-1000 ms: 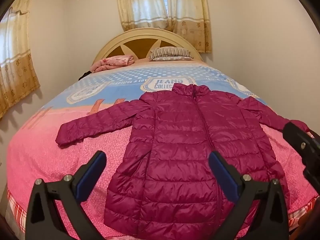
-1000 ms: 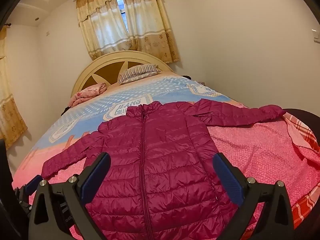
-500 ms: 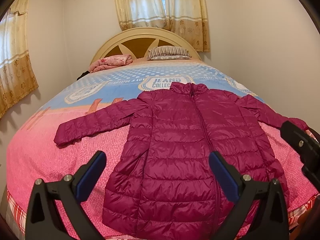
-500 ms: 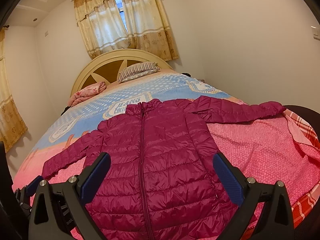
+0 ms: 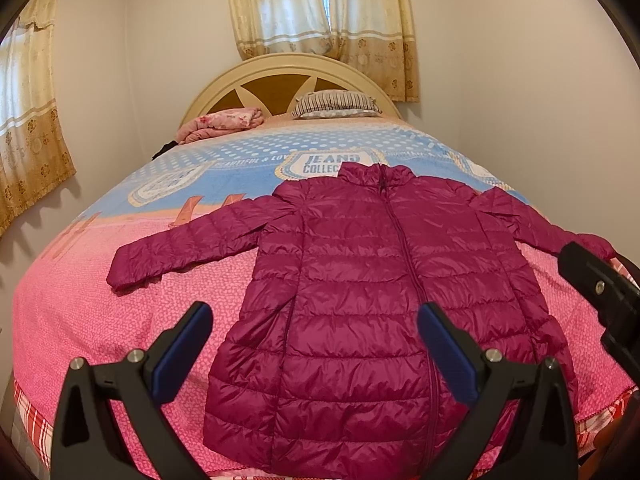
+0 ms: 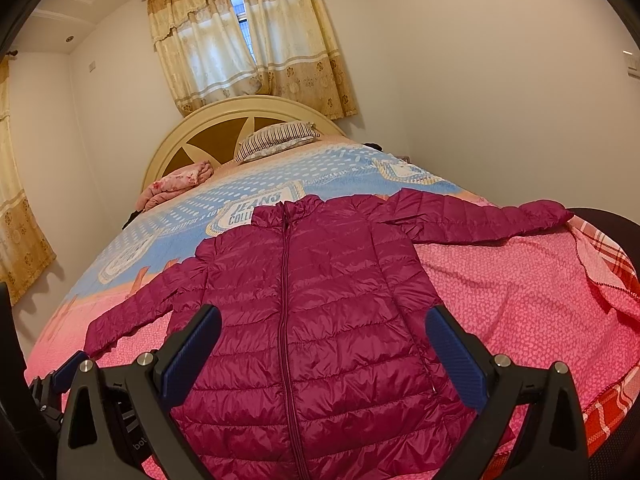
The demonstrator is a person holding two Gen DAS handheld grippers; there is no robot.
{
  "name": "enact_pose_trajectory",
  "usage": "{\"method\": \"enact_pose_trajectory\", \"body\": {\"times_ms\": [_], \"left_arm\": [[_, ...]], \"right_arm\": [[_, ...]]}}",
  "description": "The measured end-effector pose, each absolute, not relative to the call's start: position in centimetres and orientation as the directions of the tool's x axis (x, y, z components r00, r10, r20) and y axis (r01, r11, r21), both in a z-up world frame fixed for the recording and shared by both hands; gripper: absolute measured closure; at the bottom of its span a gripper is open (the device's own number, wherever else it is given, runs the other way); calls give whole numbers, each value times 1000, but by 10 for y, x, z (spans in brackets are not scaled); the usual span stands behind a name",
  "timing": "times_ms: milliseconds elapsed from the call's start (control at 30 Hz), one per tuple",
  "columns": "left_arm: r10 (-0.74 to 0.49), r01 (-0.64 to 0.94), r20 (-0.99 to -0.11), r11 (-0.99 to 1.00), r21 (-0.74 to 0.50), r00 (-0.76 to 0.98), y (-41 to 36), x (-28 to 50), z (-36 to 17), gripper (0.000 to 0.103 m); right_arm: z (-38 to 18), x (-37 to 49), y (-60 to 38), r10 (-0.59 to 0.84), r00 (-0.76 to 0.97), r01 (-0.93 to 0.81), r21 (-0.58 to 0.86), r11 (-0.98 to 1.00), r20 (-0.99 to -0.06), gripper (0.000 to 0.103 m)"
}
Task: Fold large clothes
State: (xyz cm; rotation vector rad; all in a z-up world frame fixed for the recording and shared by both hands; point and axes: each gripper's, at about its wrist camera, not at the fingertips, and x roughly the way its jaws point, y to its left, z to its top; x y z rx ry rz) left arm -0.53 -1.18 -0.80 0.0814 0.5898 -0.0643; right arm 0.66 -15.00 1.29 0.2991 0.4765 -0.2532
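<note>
1. Jacket (image 5: 380, 288), magenta and quilted, lies flat on our bed (image 5: 100, 320), zipped, sleeves spread.
2. We hold our left gripper (image 5: 314, 346) spread wide above its hem.
3. Our right gripper (image 6: 322, 350) likewise gapes, gripping nothing.

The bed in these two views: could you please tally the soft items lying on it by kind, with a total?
Puffer jacket: 1, magenta, spread flat, zipped
Striped pillow: 1, at the headboard
Folded pink blanket: 1, beside the pillow
Total: 3
</note>
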Motion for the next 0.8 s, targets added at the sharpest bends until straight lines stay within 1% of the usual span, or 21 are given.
{"method": "enact_pose_trajectory", "body": {"times_ms": [800], "left_arm": [[-39, 85, -560, 995, 57, 828, -12, -6, -9, 0]], "right_arm": [[13, 6, -150, -163, 858, 305, 228, 924, -488, 1]]}}
